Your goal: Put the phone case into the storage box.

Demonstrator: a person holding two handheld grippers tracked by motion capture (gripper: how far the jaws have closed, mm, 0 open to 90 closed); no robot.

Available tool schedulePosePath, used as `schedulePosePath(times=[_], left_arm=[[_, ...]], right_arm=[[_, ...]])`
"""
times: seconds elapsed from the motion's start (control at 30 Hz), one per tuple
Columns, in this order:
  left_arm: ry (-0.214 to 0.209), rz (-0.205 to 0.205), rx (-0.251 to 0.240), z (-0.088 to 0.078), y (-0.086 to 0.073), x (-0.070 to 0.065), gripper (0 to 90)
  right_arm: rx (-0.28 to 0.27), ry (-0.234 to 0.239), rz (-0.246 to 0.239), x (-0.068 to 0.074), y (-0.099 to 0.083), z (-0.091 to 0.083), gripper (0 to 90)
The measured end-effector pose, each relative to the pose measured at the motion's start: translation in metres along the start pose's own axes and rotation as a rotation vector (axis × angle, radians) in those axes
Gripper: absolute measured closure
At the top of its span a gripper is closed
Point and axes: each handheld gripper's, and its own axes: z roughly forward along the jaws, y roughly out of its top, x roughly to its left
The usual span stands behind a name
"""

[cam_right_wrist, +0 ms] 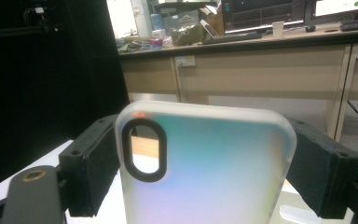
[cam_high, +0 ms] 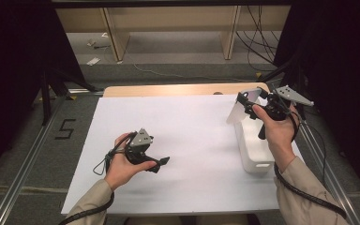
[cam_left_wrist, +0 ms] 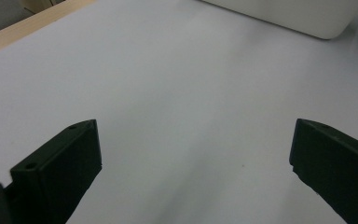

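Note:
My right gripper (cam_high: 246, 101) is lifted above the table's far right and is shut on a frosted translucent phone case (cam_high: 237, 112). In the right gripper view the phone case (cam_right_wrist: 209, 172) stands upright between the two black jaws of the right gripper (cam_right_wrist: 205, 156), which press on its two long edges; its oval camera cutout is at the upper left. My left gripper (cam_high: 161, 162) rests low over the white table cover (cam_high: 187, 126) at the left of the middle. In the left gripper view the left gripper (cam_left_wrist: 193, 161) stands open with nothing between its jaws.
A white rectangular bin (cam_high: 254, 149) stands on the right side of the table under the right hand, and its corner (cam_left_wrist: 303, 16) shows far off in the left gripper view. A wooden table edge (cam_high: 168, 90) runs along the back. Cables and desk legs lie on the floor beyond.

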Motion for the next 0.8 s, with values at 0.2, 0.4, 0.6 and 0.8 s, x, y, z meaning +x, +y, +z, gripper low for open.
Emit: schedulePosePath(times=[0.2, 0.4, 0.6, 0.8], left_arm=[[-0.001, -0.001, 0.002, 0.0002, -0.0003, 0.0000, 1.6], [-0.002, 0.000, 0.000, 0.0000, -0.0001, 0.0003, 2.1], [-0.001, -0.001, -0.003, 0.0000, 0.0001, 0.0002, 2.1], [-0.004, 0.000, -0.002, 0.0000, -0.0001, 0.0003, 2.8]], right_arm=[[0.000, -0.005, 0.005, -0.0017, 0.0012, -0.0012, 18.2], [-0.004, -0.010, 0.015, -0.0044, 0.0015, -0.0019, 18.2], [-0.007, -0.013, 0.017, -0.0062, 0.0028, -0.0033, 18.2], [-0.014, -0.020, 0.019, -0.0088, 0.0038, -0.0045, 18.2]])
